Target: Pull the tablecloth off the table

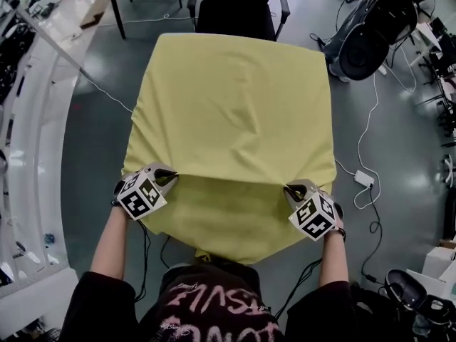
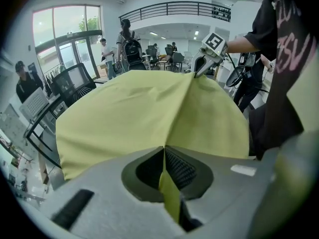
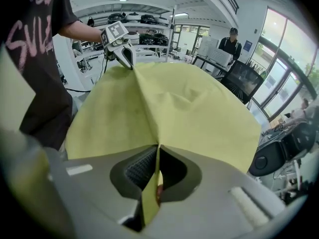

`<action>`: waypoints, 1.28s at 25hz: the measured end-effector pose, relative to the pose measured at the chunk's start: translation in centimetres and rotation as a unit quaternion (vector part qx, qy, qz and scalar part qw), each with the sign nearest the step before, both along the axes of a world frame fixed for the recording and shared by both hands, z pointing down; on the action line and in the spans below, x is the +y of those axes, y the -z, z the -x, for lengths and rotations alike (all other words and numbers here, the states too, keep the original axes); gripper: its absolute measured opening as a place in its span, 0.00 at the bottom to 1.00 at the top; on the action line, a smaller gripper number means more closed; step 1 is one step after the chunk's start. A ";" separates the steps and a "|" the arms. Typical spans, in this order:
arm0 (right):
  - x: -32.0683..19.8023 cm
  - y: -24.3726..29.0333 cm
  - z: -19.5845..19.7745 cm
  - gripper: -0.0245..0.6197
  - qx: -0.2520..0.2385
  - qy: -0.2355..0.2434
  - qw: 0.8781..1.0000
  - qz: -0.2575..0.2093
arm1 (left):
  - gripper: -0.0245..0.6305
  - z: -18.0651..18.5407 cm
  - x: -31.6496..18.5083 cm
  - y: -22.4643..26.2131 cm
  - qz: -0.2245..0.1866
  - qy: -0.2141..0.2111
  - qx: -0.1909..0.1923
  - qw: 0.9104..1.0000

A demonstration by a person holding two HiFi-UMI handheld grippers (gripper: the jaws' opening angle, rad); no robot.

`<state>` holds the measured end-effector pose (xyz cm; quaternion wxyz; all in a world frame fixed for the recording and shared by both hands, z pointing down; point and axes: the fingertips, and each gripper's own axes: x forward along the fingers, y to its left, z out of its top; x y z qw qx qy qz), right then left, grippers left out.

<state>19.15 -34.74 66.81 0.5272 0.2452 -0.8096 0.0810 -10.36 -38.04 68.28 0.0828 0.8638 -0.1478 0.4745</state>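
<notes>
Pinching the cloth (image 1: 228, 112), we are squeezing its near edge with the fingers of the left gripper (image 1: 172, 174) and right gripper (image 1: 288, 188). It is lying over the tabletop. One-sided tugging could make it slip free.

Open-plan office and lab hall at work

Monitors (image 2: 75, 79), swivel chairs (image 1: 235, 9), a railed upper gallery (image 2: 174, 6), tall glass doors (image 2: 75, 46) and power cables (image 1: 367, 130) trailing across the grey floor (image 1: 92, 141).
</notes>
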 end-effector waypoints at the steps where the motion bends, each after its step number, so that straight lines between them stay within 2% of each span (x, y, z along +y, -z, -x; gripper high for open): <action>1: 1.1 0.3 0.2 0.06 0.002 -0.002 1.000 -0.005 | 0.05 0.2 1.0 0.3 -0.002 -0.003 -0.001 1.000; 11: 13.0 3.3 2.1 0.06 0.014 -0.013 0.998 -0.052 | 0.05 1.8 11.5 3.8 -0.043 -0.013 0.002 0.999; 16: 19.4 5.2 3.5 0.06 0.018 -0.021 0.998 -0.065 | 0.05 3.2 17.7 5.1 -0.050 -0.016 0.009 0.999; 21: 24.3 7.6 4.2 0.06 0.007 -0.043 0.997 -0.069 | 0.05 3.9 22.3 7.4 -0.050 0.001 0.030 0.998; 26: 27.6 9.5 4.3 0.06 -0.013 -0.070 0.995 -0.076 | 0.05 3.9 25.2 9.8 -0.056 0.039 0.058 0.996; 32: 31.8 9.8 3.7 0.06 -0.026 -0.073 0.994 -0.081 | 0.05 3.3 29.4 10.6 -0.059 0.062 0.057 0.995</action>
